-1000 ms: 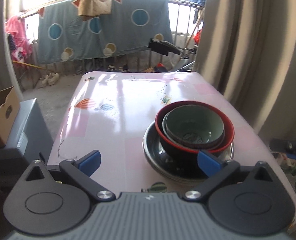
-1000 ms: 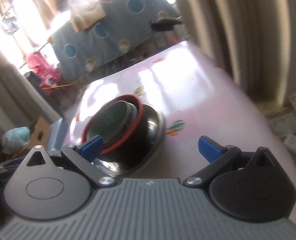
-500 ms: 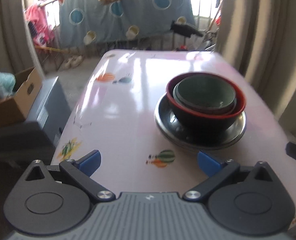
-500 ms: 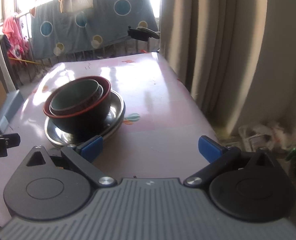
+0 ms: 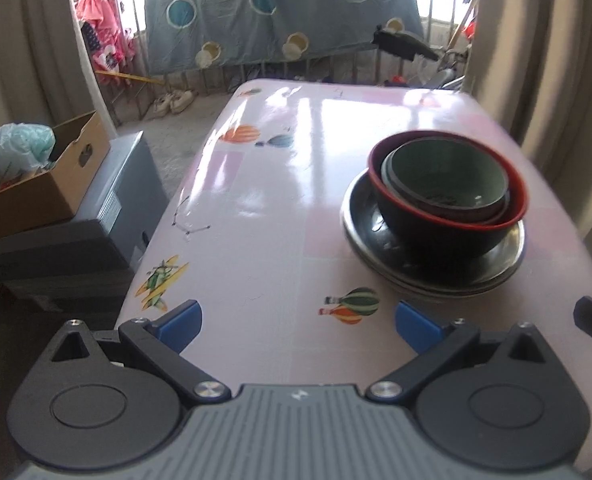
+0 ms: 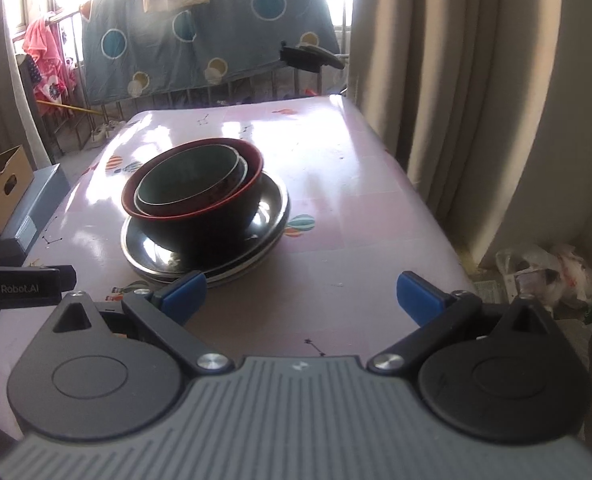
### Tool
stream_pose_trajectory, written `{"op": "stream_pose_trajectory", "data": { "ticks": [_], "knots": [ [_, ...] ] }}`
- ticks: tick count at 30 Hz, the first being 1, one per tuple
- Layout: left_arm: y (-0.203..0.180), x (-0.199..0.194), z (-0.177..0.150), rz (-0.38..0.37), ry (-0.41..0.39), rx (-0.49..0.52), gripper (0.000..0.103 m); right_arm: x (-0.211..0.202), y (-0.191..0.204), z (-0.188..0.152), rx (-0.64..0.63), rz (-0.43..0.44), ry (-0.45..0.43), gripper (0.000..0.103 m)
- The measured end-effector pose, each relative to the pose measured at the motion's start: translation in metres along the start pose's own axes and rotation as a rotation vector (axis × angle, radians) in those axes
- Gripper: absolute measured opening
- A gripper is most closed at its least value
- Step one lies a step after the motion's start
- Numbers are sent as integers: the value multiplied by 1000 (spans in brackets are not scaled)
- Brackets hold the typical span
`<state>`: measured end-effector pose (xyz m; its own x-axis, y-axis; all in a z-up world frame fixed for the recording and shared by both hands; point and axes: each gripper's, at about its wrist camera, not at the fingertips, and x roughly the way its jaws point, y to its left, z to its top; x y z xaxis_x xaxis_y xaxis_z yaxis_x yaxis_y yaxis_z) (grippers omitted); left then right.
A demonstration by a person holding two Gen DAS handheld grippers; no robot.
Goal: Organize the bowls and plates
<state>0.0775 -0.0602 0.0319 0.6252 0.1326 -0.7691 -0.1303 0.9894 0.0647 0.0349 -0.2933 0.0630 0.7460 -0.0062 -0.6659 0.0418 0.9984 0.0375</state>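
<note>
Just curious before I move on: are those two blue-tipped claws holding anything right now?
Left gripper: open, holding nothing.
Right gripper: open, holding nothing, near the stacked bowls.

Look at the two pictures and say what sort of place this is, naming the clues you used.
Probably a lived-in home, a room beside a railed balcony. Clues: a blue quilt with circles airing over the metal railing, long beige curtains, and a table under a pink balloon-print cloth with stacked bowls on metal plates.
</note>
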Motion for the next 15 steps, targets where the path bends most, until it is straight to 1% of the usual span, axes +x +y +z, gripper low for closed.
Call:
{"op": "stream_pose_trajectory", "data": {
  "ticks": [2, 5, 7, 15],
  "knots": [
    [3, 4, 1, 5, 21, -8, 103, 6, 3, 3, 2, 9, 19, 102],
    [5, 7, 2, 6, 33, -10, 103, 11, 9, 8, 13, 30, 35, 102],
    [4, 8, 3, 11, 32, 0, 103, 14, 12, 11, 16, 43, 39, 102],
    [3, 8, 11, 13, 22, 18, 103, 25, 22, 15, 7, 47, 62, 102]
  ]
}}
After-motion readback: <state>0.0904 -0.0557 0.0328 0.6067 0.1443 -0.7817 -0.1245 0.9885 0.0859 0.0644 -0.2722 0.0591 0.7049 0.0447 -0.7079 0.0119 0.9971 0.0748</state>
